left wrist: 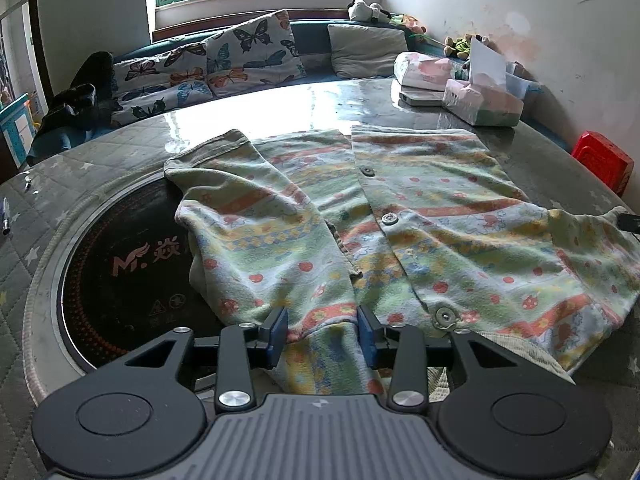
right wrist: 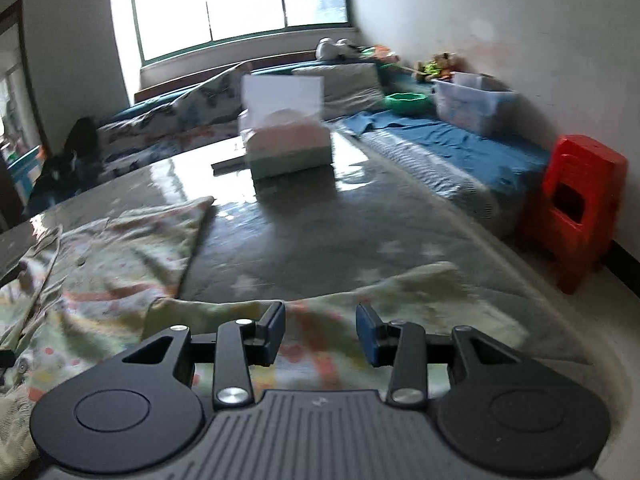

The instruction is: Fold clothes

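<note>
Fingers, left: my left gripper (left wrist: pixel 322 330) has its blue pads (left wrist: pixel 279 330) spread, with a fold of the cardigan (left wrist: pixel 400 224) rising between them; I cannot tell whether they press the cloth.
Fingers, right: my right gripper (right wrist: pixel 321 330) stands just as wide, over a sleeve (right wrist: pixel 400 304) of the garment; nothing is pinched that I can see, and this view is blurred.
Cardigan: spread button-side up on the counter (left wrist: pixel 280 108), its left sleeve folded across the front, three buttons (left wrist: pixel 389 217) in a line down the middle.
Underneath: a black round cooktop (left wrist: pixel 120 264) set into the counter, partly covered by the garment's left side.
Far end of counter: two tissue packs (left wrist: pixel 482 102) and a flat white box beside them, well apart from the cloth.
Beyond the counter: a bench with butterfly cushions (left wrist: pixel 224 60) under the window.
Right side: a red stool (right wrist: pixel 580 204) on the floor by the wall.
</note>
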